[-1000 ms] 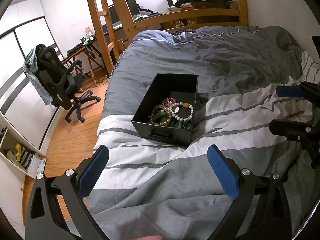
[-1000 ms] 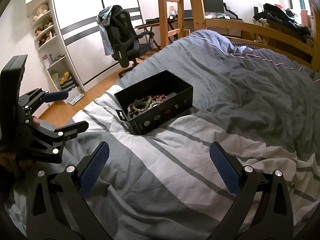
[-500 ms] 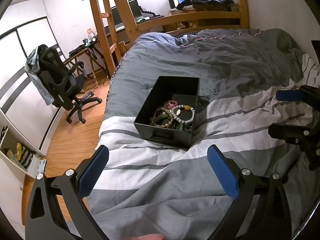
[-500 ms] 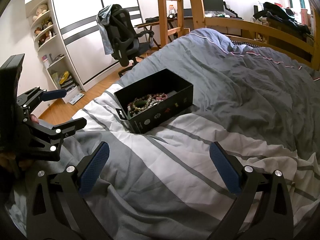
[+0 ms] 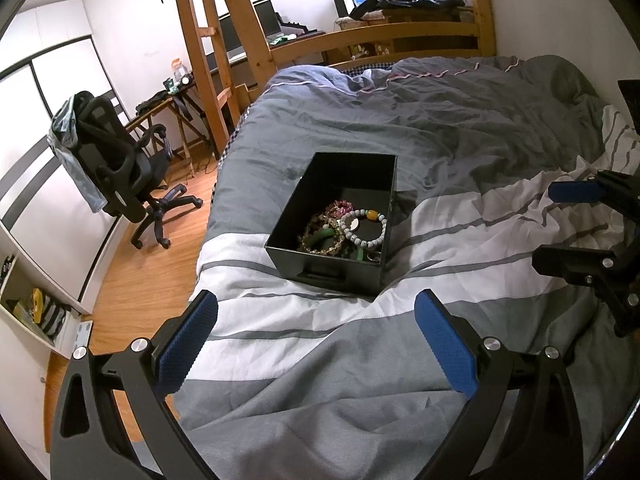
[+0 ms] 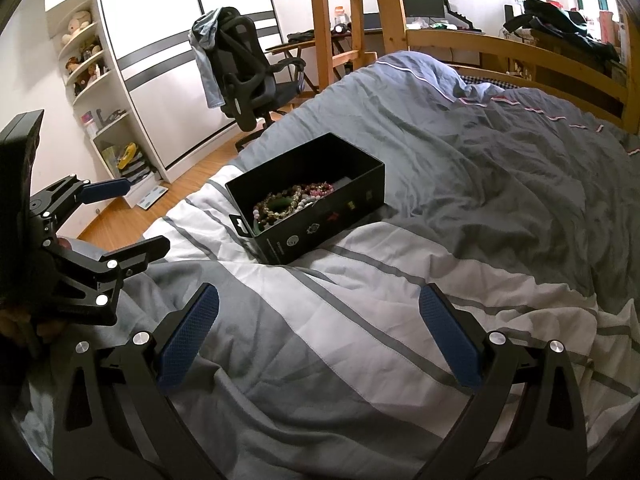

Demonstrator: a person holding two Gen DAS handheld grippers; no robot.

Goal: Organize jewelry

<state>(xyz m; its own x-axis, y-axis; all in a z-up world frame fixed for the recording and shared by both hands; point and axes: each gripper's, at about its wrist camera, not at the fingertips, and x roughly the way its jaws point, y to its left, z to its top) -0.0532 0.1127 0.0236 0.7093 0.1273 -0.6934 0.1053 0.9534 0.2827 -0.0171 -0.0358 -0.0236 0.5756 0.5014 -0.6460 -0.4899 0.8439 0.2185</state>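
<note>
- A black box (image 5: 332, 236) sits on the bed's grey and white striped duvet (image 5: 320, 360), open at the top, ahead of both tools and apart from them.
- Inside the box, at the end nearer the left tool, lies a heap of bracelets (image 5: 340, 232): a pale grey beaded one with an amber bead (image 5: 366, 228), a pink beaded one (image 5: 340, 206), a gold-brown beaded one and a green bangle (image 5: 324, 236). They overlap one another.
- The far half of the box shows only its dark floor.
- From the right wrist view the box (image 6: 308, 196) stands slightly left of centre, one long side with small printed marks facing the camera, the bracelets (image 6: 288, 202) showing over its rim.
- The left gripper (image 5: 316, 340) is spread wide with nothing between its blue pads (image 5: 186, 346). It hangs over the duvet just short of the box's near end.
- The right gripper (image 6: 318, 332) is also spread wide and holds nothing; it sits above the striped duvet (image 6: 360, 340), farther from the box.
- Each tool shows in the other's view: the right gripper (image 5: 576, 228) at the right edge of the left view, the left gripper (image 6: 116, 220) at the left edge of the right view, both with fingers apart.
- A black office chair (image 5: 120, 176) with a cloth draped over its back stands on the wood floor beside the bed.
- A wooden ladder (image 6: 340, 20) and bed frame rise behind the duvet.
</note>
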